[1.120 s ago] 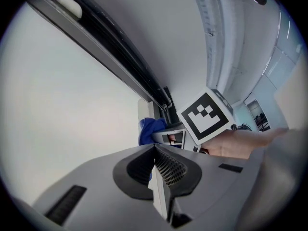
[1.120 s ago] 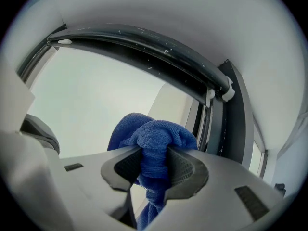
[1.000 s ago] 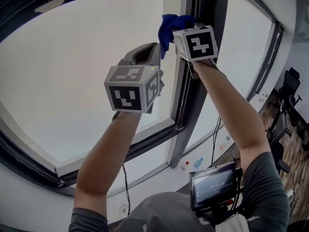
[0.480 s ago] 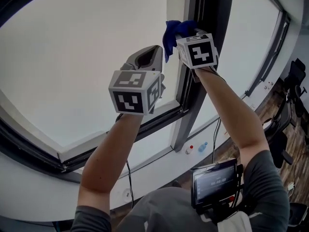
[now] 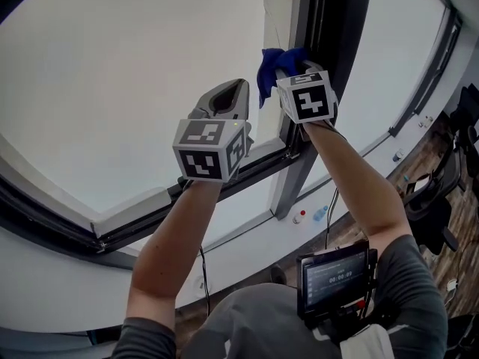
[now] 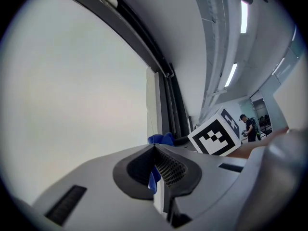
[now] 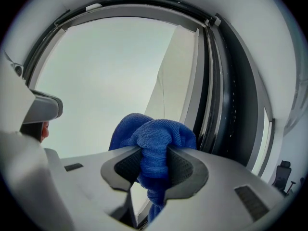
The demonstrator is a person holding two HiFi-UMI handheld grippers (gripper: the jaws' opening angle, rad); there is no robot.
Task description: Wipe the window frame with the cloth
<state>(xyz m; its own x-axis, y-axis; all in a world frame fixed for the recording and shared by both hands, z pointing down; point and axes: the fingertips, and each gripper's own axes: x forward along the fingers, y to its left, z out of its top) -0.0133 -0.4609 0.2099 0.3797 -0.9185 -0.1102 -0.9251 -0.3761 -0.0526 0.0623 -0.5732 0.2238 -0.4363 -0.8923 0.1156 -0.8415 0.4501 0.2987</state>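
Note:
A blue cloth (image 5: 274,66) is bunched in my right gripper (image 5: 288,69), which is shut on it and holds it against the dark upright window frame (image 5: 329,28). In the right gripper view the cloth (image 7: 155,137) bulges out between the pads, right beside the frame's black channel (image 7: 226,95). My left gripper (image 5: 227,94) hovers just to the left, in front of the pane, shut with nothing in it. The left gripper view shows its jaw tips meeting, with the cloth (image 6: 161,139) and the right gripper's marker cube (image 6: 215,137) beyond them.
The lower frame rail (image 5: 187,204) runs diagonally under the pane to the corner by the upright. Two small bottles (image 5: 299,217) stand on the sill below. A screen device (image 5: 334,278) hangs at the person's chest. Office chairs (image 5: 464,118) stand at the right. A person (image 6: 249,127) stands far off.
My right gripper has carried the cloth down the upright frame, closer to the lower corner. The left gripper has come down alongside it and stays shut.

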